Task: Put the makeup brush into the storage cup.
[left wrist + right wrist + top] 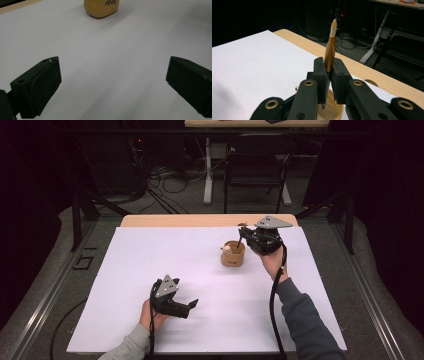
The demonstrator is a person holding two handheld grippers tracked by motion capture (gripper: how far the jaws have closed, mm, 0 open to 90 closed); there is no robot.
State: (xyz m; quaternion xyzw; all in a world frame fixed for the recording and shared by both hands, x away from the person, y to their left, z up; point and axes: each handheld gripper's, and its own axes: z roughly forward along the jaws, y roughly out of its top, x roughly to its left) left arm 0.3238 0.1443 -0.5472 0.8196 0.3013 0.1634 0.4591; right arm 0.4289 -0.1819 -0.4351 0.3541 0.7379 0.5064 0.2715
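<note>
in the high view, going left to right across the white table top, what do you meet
left gripper with its jaws apart → wooden cup → right gripper shut on a gold pen-like stick above the cup

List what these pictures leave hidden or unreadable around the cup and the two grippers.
- Cup contents: too small in the high view; the right gripper covers its mouth in the right gripper view.
- Stick lower end: hidden behind the jaws clamped on it.
- Cup top: cut off by the upper edge of the left gripper view; the black writing on it is cropped, unreadable.
- Left gripper body: below that view's edge.
</note>
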